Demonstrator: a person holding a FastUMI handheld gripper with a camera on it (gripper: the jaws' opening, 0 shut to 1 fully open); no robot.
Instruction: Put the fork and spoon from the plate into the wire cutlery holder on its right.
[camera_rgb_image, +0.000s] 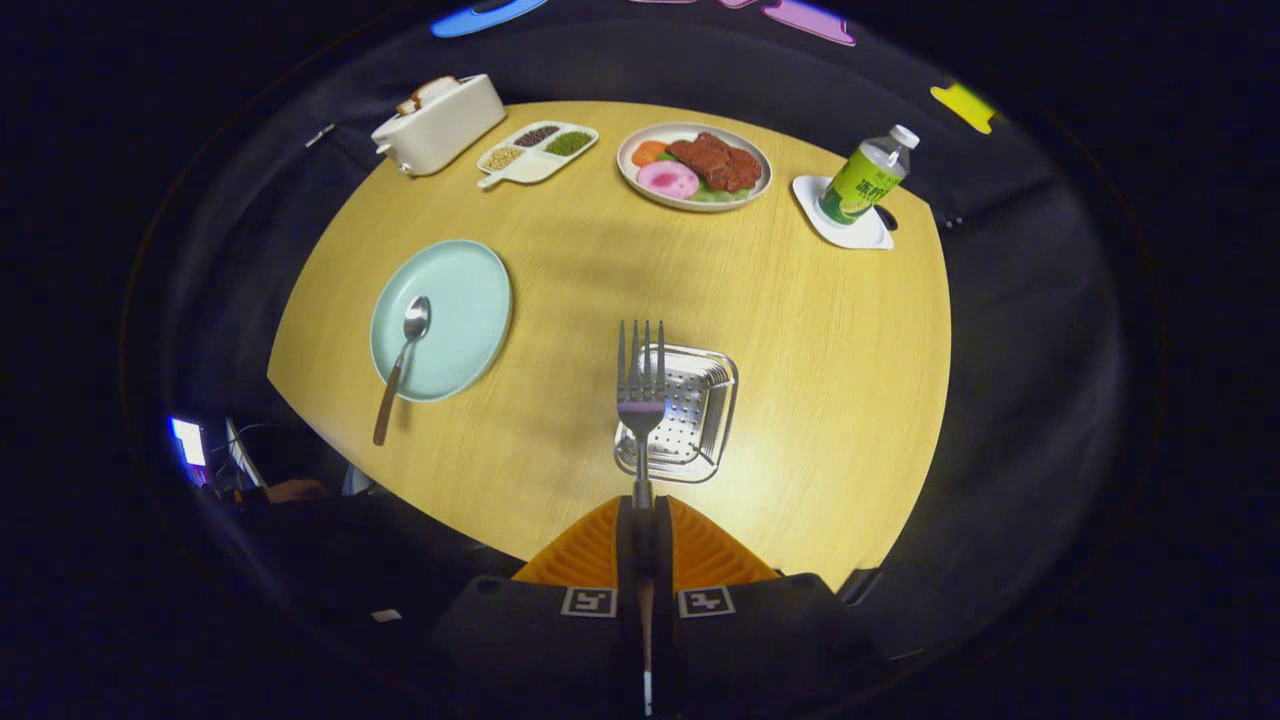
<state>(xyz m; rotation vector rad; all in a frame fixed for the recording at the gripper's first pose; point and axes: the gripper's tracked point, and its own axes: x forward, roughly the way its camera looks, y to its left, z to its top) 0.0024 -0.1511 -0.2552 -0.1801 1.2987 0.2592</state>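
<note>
My gripper (641, 512) is shut on the fork (640, 390), which sticks straight out ahead of the fingers with its tines pointing away. The fork's head hangs above the left side of the metal cutlery holder (695, 410), which stands on the wooden table just ahead of the fingers. To the holder's left lies the pale green plate (462, 300). The spoon (402, 362) rests on that plate, bowl on the plate and brown handle reaching over its near rim.
At the table's far side stand a white toaster (438, 122), a divided dish of beans (538, 150), a plate of food (694, 166) and a green-labelled bottle (866, 176) on a white coaster (850, 228). The round wooden table (830, 400) ends close on the right.
</note>
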